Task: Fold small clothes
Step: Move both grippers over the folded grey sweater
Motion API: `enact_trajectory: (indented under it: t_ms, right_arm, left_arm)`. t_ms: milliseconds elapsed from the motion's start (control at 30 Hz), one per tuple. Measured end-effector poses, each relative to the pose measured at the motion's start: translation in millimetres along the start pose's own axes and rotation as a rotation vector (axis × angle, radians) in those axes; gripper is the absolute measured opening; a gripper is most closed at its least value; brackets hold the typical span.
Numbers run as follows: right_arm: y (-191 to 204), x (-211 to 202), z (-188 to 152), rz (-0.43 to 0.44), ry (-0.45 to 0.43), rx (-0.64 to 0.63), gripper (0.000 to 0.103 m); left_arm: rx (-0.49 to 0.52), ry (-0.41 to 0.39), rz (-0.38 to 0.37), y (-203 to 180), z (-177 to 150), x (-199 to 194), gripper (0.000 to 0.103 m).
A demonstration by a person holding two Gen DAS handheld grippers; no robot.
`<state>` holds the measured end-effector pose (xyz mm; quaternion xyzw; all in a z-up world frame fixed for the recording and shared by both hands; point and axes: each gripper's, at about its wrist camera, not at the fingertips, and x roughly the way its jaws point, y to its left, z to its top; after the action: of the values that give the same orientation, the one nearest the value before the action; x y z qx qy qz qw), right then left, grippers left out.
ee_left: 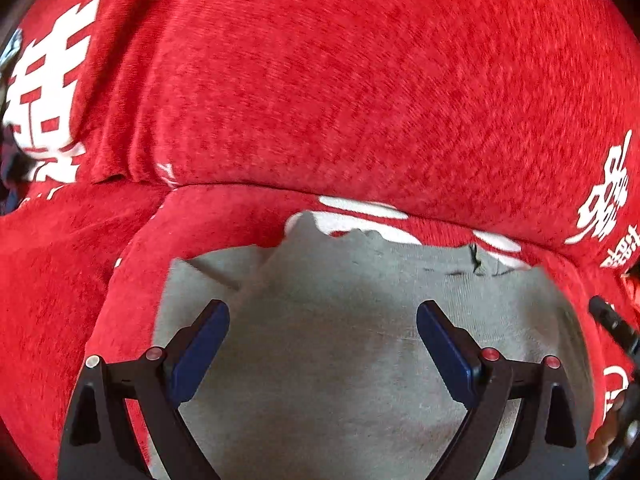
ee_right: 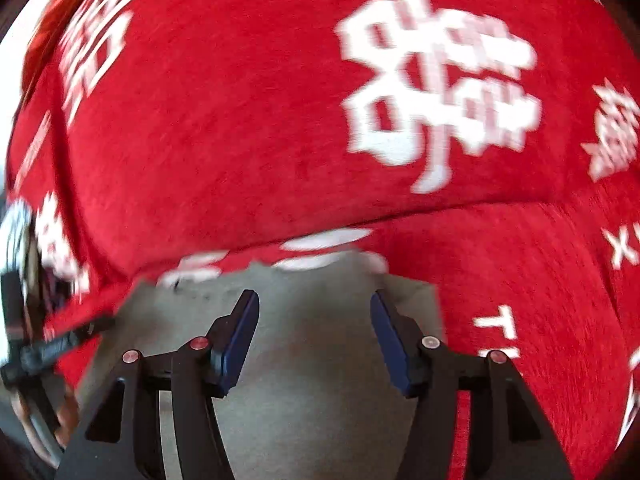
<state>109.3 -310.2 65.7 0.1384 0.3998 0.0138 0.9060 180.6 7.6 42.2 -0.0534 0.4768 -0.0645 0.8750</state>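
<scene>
We carry two identical tools. The left gripper (ee_left: 323, 320) has black angular arms, dark blue flat pads (ee_left: 200, 350) on its fingers, and round red and silver fasteners at the pivots. The right gripper (ee_right: 315, 314) matches it: black frame, blue pads (ee_right: 240, 338), red and silver pivot caps.

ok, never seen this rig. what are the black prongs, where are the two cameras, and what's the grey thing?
No robot here: a person holds a two-finger gripper in each hand, each with a fisheye camera looking along its fingers. One picture shows the left gripper, the other the right gripper. The black prongs with blue pads are the fingers. Both grippers are open and hold nothing. Beneath them lies a pale grey knit garment, seen also in the right view, on a red plush cloth with white characters. At each picture's edge, part of the other gripper shows.
</scene>
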Motion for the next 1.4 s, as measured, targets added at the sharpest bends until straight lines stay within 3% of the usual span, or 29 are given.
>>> enact_trajectory:
  t_ms: [167,300,400,467,500,567,667,767,900,1167,1233,1300,1400]
  right_arm:
    - [39,32,-6,-0.111,0.073,-0.207,0.062]
    - [19,53,-20,-0.261,0.147,-0.208,0.062]
    - [-6,46,-34,-0.19,0.118,-0.133,0.061]
    - [-8,43,-33,-0.193,0.13,-0.117,0.061]
    - [-4,41,-32,-0.215,0.134,-0.119,0.062]
    - [7,26,-32,-0.23,0.122,-0.122,0.062]
    - [29,-7,-45,-0.12,0.063,-0.13,0.062]
    - [54,-14,-66,-0.07,0.076,-0.177,0.062]
    - [72,3,-96,-0.119,0.139,-0.27,0.061]
    - [59,-32,-131,-0.13,0.053,-0.306,0.063]
    - [59,-44,-141,-0.134,0.038,-0.326,0.065]
    - [55,-51,-149,-0.131,0.029,-0.325,0.071]
    - [40,-58,-165,-0.116,0.016,-0.292,0.073]
  left_arm:
    - [0.091,0.01,0.139,-8,-7,22,0.095]
    - [0.049,0.044,0.13,16,-23,26,0.095]
    - [-0.024,0.064,0.102,38,-31,25,0.095]
    - [-0.029,0.06,0.129,37,-31,22,0.095]
    - [-0.019,0.053,0.169,34,-31,17,0.095]
    - [0.002,0.018,0.172,27,-38,2,0.095]
    - [0.028,-0.026,0.108,6,-59,-23,0.095]
    - [0.09,-0.034,0.09,-21,-80,-32,0.095]
    - [0.181,-0.039,0.188,-42,-102,-28,0.096]
    - [0.101,-0.07,0.114,-9,-129,-49,0.103]
    - [0.071,-0.057,0.075,2,-136,-52,0.103]
    - [0.073,-0.068,0.078,7,-144,-56,0.103]
    - [0.077,-0.089,0.063,11,-157,-64,0.103]
